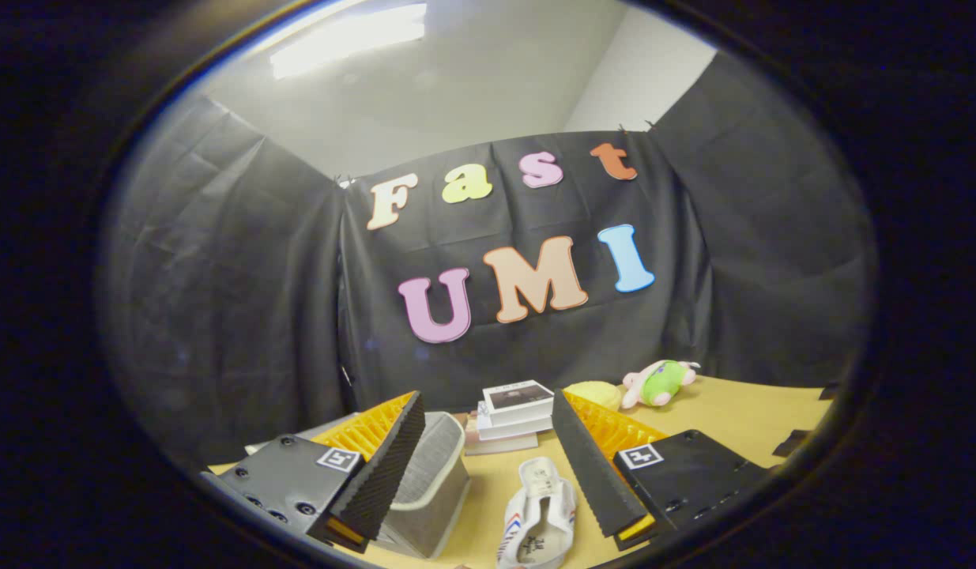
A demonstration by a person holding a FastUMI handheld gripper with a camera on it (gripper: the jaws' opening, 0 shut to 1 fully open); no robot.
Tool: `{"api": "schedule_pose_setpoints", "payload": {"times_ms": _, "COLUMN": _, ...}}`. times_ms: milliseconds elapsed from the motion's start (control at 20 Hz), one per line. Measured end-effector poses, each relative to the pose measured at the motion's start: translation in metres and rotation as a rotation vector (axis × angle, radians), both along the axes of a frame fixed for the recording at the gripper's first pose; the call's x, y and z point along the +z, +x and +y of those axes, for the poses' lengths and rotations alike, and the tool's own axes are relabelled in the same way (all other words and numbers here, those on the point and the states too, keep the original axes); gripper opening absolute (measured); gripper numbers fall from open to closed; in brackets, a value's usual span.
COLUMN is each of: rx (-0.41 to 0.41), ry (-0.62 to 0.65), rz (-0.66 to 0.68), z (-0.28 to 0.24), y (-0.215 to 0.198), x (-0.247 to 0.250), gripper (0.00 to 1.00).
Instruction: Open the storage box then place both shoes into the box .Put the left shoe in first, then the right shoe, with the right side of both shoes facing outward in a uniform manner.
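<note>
The two fingers are seen spread wide apart, with nothing gripped between them; they are held above the bench, not touching anything on it.

Nearest, between the fingers and a little toward the right one, a white shoe is laid flat on the bench with its opening turned upward. Its long axis runs roughly along the line of the fingers, one end pointing away toward the far wall; whether that far end is toe or heel cannot be told with certainty. Coloured stripes are seen on its side. Nothing lies on top of it.

Just beside the left finger, partly hidden behind it, a grey storage box with a pale rim is stood on the bench, well clear of the shoe. Whether it is covered by a lid cannot be made out.

Beyond the shoe, between the fingertips, a small stack of books is piled, the top one light with a dark cover panel. Farther off, past the right finger, a yellow rounded object is set, and next to it a soft toy in pink and green is laid on its side.

The bench surface is a light wood tone. It is closed in by black cloth hung as walls, above which a pale ceiling with a bright light strip is seen.
</note>
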State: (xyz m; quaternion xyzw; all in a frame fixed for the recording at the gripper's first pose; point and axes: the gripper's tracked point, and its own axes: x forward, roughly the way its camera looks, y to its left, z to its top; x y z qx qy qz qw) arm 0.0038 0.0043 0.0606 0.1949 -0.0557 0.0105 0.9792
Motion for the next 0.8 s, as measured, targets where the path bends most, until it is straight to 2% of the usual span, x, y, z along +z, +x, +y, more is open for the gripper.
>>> {"api": "schedule_pose_setpoints", "payload": {"times_ms": 250, "rx": -0.035, "ry": 0.258, "rz": 0.04, "z": 0.004, "y": 0.015, "x": -0.005, "gripper": 0.98}}
{"api": "schedule_pose_setpoints", "payload": {"times_ms": 400, "rx": 0.013, "ry": 0.532, "rz": 0.074, "z": 0.022, "y": 0.021, "x": -0.017, "gripper": 0.98}}
{"api": "schedule_pose_setpoints", "payload": {"times_ms": 550, "rx": 0.062, "ry": 0.796, "rz": 0.045, "z": 0.034, "y": 0.02, "x": -0.02, "gripper": 0.98}}
{"api": "schedule_pose_setpoints", "payload": {"times_ms": 800, "rx": 0.041, "ry": 0.997, "rz": 0.143, "z": 0.045, "y": 0.025, "x": -0.065, "gripper": 0.98}}
